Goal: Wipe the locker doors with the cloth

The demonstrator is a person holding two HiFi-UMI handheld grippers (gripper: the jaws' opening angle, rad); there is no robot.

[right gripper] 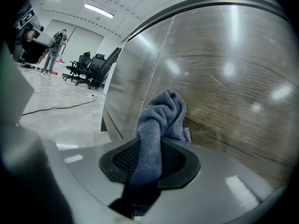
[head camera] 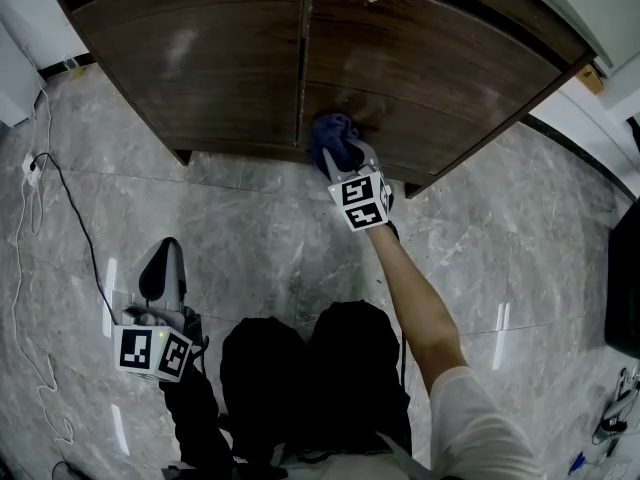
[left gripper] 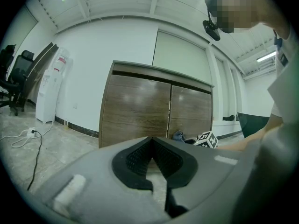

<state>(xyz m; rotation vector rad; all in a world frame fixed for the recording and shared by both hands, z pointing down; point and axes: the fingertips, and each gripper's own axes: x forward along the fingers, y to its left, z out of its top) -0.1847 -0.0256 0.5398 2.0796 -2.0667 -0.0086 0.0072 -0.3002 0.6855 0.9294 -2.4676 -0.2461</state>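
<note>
A dark wooden locker with two doors (head camera: 230, 58) stands ahead on the marble floor. My right gripper (head camera: 345, 163) is shut on a blue cloth (head camera: 333, 138) and holds it against the lower part of the right door (head camera: 430, 63), close to the seam between the doors. In the right gripper view the bunched cloth (right gripper: 161, 120) sticks out from between the pads and touches the shiny door (right gripper: 233, 87). My left gripper (head camera: 162, 268) hangs low by the person's leg, far from the locker, with its jaws together and nothing in them. From the left gripper view the locker (left gripper: 154, 108) stands across the room.
A black cable (head camera: 70, 218) and a white cord (head camera: 25, 298) trail over the floor at the left. A white water dispenser (left gripper: 46, 92) and office chairs (left gripper: 14, 78) stand left of the locker. The person's legs (head camera: 300, 378) fill the lower middle of the head view.
</note>
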